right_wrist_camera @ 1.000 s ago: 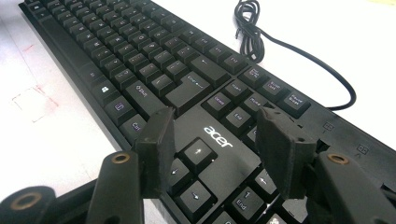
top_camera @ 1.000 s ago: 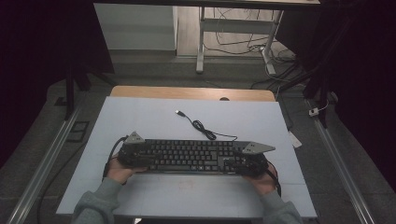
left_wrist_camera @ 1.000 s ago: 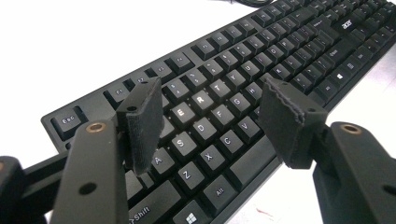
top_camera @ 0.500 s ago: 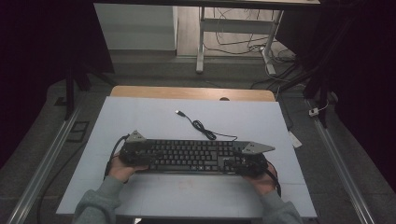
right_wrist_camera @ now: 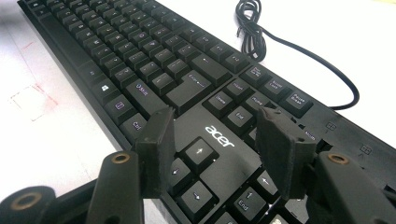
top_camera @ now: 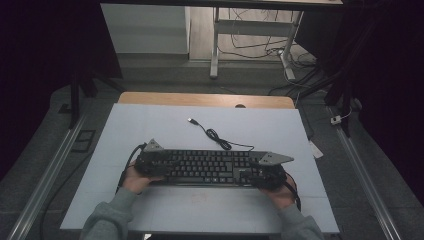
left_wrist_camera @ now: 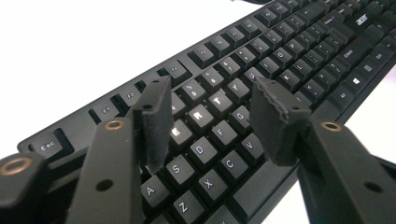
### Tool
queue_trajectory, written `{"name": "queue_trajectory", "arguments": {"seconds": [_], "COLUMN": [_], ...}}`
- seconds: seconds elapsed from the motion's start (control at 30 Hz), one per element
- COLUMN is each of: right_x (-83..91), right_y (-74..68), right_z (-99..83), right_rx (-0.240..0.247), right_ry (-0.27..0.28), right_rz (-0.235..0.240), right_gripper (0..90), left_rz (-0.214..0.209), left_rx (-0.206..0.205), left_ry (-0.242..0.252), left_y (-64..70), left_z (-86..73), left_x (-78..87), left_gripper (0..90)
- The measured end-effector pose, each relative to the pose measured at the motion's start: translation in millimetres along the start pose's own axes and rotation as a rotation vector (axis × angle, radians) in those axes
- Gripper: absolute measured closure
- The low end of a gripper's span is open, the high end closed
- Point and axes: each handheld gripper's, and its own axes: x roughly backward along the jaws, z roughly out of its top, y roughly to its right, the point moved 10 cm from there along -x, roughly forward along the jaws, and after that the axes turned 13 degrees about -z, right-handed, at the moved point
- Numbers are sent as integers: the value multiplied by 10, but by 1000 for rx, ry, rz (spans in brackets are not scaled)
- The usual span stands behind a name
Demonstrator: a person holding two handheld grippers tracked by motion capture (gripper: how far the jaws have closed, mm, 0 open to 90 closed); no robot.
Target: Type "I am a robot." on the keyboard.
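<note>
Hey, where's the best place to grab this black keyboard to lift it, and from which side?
Probably by its two short ends, one gripper per end. The keyboard is long, flat and thin, lying flat on the table. The left gripper and right gripper hover open above its ends; come in from the sides, jaws pinching top and bottom faces.
</note>
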Motion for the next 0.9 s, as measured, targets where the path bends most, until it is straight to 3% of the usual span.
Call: {"name": "queue_trajectory", "arguments": {"seconds": [0.43,0.9], "right_x": [-1,0], "right_y": [-3,-2], "right_z": [0,1], "right_rx": [4,5], "right_ry": [-1,0], "right_rz": [-3,-4], "right_gripper": [475,474], "left_rz": [3,34], "left_rx": [-21,-16], "left_ry": [-53,-84], "left_y": [-13,-70], "left_z": [-17,-54], "left_x": [-159,-231], "left_gripper": [882,886]}}
